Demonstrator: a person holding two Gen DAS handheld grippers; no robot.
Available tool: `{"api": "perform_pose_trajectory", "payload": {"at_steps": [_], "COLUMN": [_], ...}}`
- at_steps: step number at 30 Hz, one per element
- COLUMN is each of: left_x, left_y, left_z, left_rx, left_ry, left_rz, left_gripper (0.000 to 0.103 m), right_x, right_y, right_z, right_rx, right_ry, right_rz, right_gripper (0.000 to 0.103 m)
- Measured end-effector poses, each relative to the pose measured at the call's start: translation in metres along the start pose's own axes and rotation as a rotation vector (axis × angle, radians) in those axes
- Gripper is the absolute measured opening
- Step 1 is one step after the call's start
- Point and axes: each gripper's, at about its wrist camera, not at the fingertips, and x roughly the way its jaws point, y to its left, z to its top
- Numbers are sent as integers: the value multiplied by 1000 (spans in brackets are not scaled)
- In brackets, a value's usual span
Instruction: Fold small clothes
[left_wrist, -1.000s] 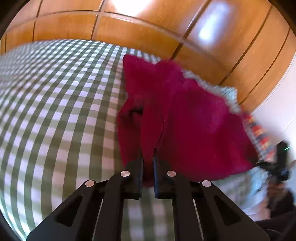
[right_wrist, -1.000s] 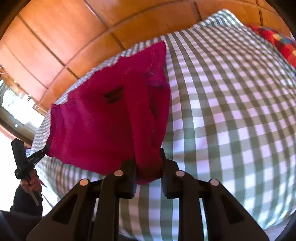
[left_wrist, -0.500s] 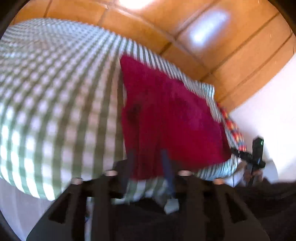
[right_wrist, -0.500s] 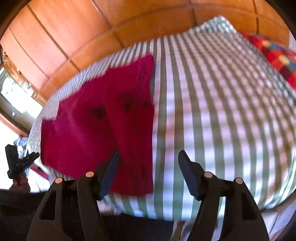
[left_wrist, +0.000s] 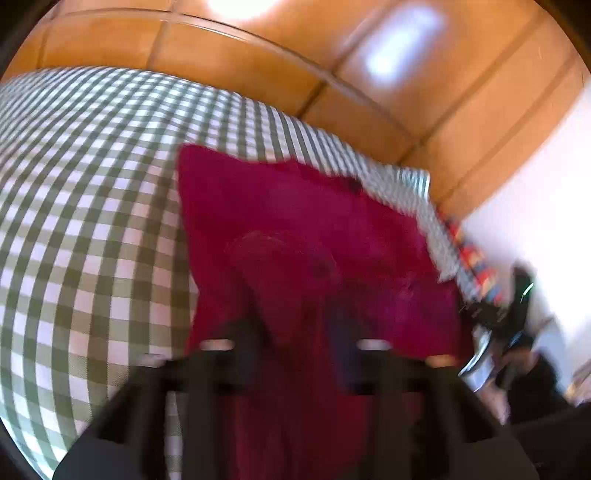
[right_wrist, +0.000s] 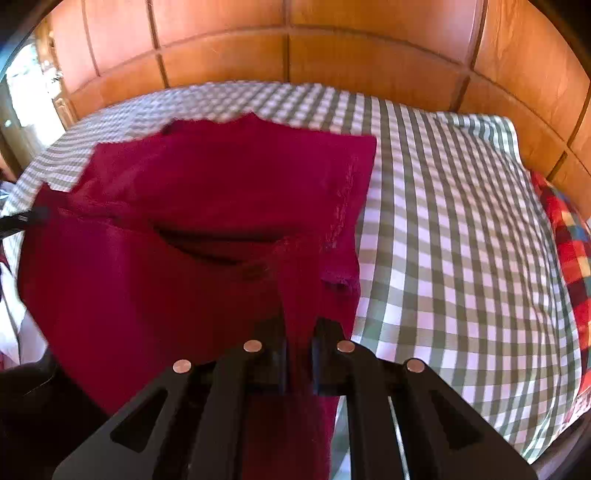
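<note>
A dark red garment (left_wrist: 295, 221) (right_wrist: 221, 177) lies spread on the bed, its near edge lifted off the cover. My right gripper (right_wrist: 299, 332) is shut on the near right edge, with a strip of red cloth pinched between its pads. In the blurred left wrist view, my left gripper (left_wrist: 295, 317) has red cloth between its jaws, which are closing on the near left edge. The right wrist view shows the left gripper's tip (right_wrist: 18, 221) holding that corner taut. A slit-like opening (right_wrist: 218, 243) gapes in the cloth's middle.
The bed has a green and white checked cover (left_wrist: 74, 184) (right_wrist: 443, 221). Wood panelling (right_wrist: 295, 55) rises behind it. A red plaid blanket (right_wrist: 569, 236) lies at the right edge. A white wall (left_wrist: 535, 184) and my right gripper (left_wrist: 495, 317) show in the left wrist view.
Both grippers let go of the hanging red garment, opened wide as it dropped flat on the bed, then closed again on its near edge. The right wrist rolled.
</note>
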Motion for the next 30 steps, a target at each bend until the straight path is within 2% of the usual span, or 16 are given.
{"api": "perform_pose_trajectory", "payload": {"at_steps": [1,3,6,9,11,14,15,17,22,24,25,26,27,28,30], "left_x": [-5,-23,-51,-64,-60,-39,-23,3,68,76,71,65,55,43,21], "left_y": [-5,-11,-6,-3,2,13,18,29,52,58,60,61,64,66,67], "left_z": [-1,-1,7,27,52,84,98,115,134,132,128,125,119,112,95], "left_rx": [25,33,0,-7,-13,-33,-39,-67,-106,-128,-136,-143,-152,-162,-158], "left_ry": [-22,-86,-184,-235,-251,-232,-213,-158,-19,16,0,-18,-35,-48,-67], "left_rz": [0,-34,-81,-48,-6,26,67,87,196,183,179,168,151,137,112], "left_gripper": [8,7,7,7,7,7,7,7,7,9,14,20,23,27,27], "right_x": [-11,-35,-55,-60,-48,-5,5,42,114,120,114,108,99,93,76], "right_y": [-2,-6,-17,-37,-51,-66,-69,-74,-82,-86,-87,-89,-90,-90,-94], "right_z": [-1,1,25,57,81,121,129,145,149,143,140,137,132,126,109], "right_rx": [-3,-7,33,115,166,220,230,243,278,296,306,308,304,298,298], "right_ry": [-22,-75,-160,-229,-249,-215,-196,-141,4,9,-2,-15,-35,-48,-54], "right_rz": [16,43,69,95,113,107,104,74,64,88,109,121,120,110,114], "right_gripper": [8,7,7,7,7,7,7,7,8,17,26,52,65,64,64]}}
